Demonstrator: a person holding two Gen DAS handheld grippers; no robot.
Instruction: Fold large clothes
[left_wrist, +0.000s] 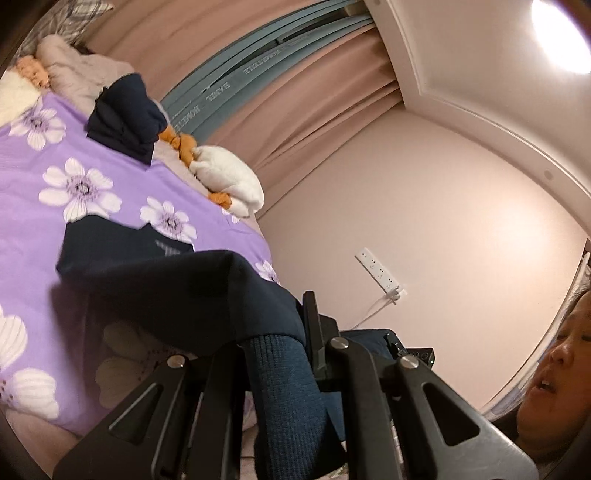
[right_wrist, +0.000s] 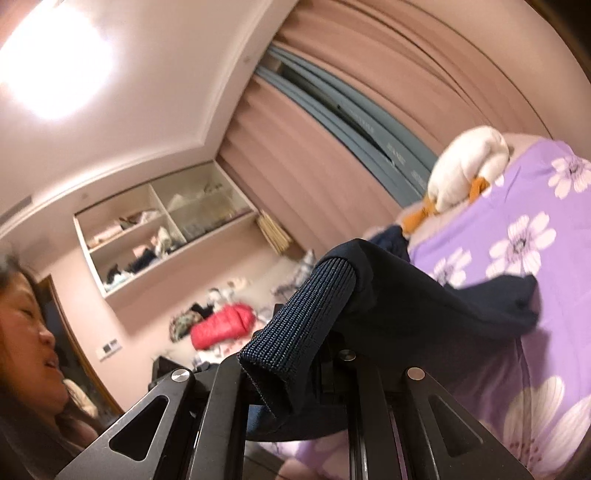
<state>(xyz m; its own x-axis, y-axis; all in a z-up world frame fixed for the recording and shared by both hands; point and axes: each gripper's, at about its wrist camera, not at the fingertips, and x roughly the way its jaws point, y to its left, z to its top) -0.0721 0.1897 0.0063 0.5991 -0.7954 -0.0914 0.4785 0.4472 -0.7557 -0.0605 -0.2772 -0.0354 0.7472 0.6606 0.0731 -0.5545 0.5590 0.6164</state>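
Left wrist view: the left gripper is pinching the ribbed cuff of a dark navy garment between its fingers, pressed almost together on the knit. From the cuff the sleeve is running toward 10 o'clock, and the garment's body is lying on the purple flowered bedspread. Farther toward 11 o'clock a second dark garment is sitting bunched near a white plush duck at the bed's far edge. Pink curtains are hanging behind, and a white power strip is lying against the wall at 3 o'clock.

In the right wrist view, the right gripper is pinching the garment's other ribbed cuff with its fingers nearly closed on it. The navy cloth is draping toward 3 o'clock onto the bedspread. At 9 o'clock an open wall shelf is holding loose clothes and small items in its four compartments, too blurred to name. Below it a red padded bundle is lying among scattered clothing. A person's head is showing at the frame edge.
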